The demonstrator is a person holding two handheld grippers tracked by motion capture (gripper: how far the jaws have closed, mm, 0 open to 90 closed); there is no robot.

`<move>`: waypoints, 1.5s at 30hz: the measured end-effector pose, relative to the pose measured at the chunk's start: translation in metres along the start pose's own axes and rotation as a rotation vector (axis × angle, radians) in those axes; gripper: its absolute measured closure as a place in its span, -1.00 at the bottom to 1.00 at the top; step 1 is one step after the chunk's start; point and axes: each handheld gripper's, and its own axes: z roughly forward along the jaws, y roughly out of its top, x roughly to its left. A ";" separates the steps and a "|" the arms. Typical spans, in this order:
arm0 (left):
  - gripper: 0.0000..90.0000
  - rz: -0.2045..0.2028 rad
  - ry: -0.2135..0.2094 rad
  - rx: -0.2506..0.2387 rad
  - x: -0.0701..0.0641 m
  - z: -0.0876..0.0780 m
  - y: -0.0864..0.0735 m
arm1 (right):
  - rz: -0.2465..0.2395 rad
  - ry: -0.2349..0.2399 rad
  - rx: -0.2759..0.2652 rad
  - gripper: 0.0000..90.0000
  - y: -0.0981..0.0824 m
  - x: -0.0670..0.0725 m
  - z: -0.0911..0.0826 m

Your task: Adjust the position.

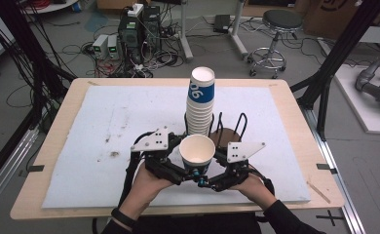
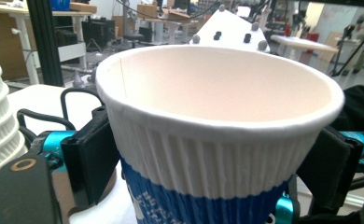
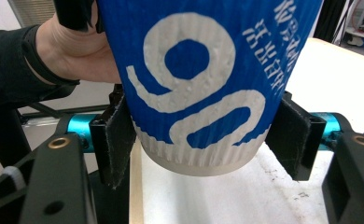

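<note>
One paper cup held between both grippers, in front of the stack

The cup [image 1: 197, 154] is off the counter [image 1: 105, 122], near its front edge, with the tall stack of cups [image 1: 200, 105] just behind in its wire rack [image 1: 229, 127]; where it goes next is unclear. The left hand-held gripper [image 1: 190, 170] is clamped on the cup's ribbed white and blue wall; the right hand-held gripper [image 1: 205, 183] is clamped near its base. It is empty, upright, undented, marked "90"

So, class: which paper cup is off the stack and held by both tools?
The single cup nearest the person, gripped between left tool and right tool; the others sit nested in the tall stack behind.
</note>
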 end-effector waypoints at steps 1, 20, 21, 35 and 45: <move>-0.57 0.001 -0.010 0.000 0.000 0.000 0.000 | -0.002 -0.002 0.002 -0.32 0.000 0.000 0.000; -0.46 0.009 -0.027 -0.005 0.000 0.002 -0.004 | 0.025 0.010 -0.056 -0.47 0.009 0.003 -0.002; -0.46 0.007 -0.027 -0.006 -0.001 0.003 -0.004 | 0.024 0.007 -0.060 -0.47 0.009 0.003 -0.002; -0.61 0.007 -0.032 -0.021 -0.003 0.001 0.001 | 0.014 0.015 -0.059 -0.40 0.008 0.004 -0.002; -0.55 0.013 -0.025 -0.022 -0.003 0.000 0.003 | 0.008 0.014 -0.056 -0.39 0.008 0.004 -0.001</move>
